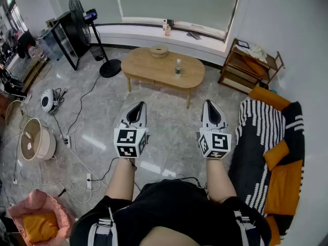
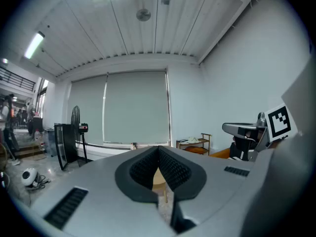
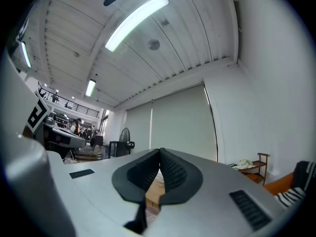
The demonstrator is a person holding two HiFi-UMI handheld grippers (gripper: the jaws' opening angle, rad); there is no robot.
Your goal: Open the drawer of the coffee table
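Observation:
An oval wooden coffee table [image 1: 154, 70] stands across the room, well ahead of both grippers, with a drawer front [image 1: 141, 79] under its near left edge. A clear bottle [image 1: 178, 68] and a round woven bowl [image 1: 159, 51] sit on top. My left gripper [image 1: 137, 105] is held out over the floor, shut with nothing in it. My right gripper [image 1: 210, 103] is level with it to the right, also shut and empty. In the left gripper view the tips [image 2: 158, 148] meet, and a sliver of the table shows between the pads. The right gripper view shows its tips [image 3: 160, 152] likewise together.
A sofa with a striped throw [image 1: 261, 137] and orange cushions runs along the right. A wooden shelf [image 1: 250, 65] stands at the back right. A standing fan [image 1: 82, 19], a black rack [image 1: 64, 35], cables [image 1: 72, 132] and small appliances lie on the left floor. Grey tiled floor [image 1: 169, 117] stretches towards the table.

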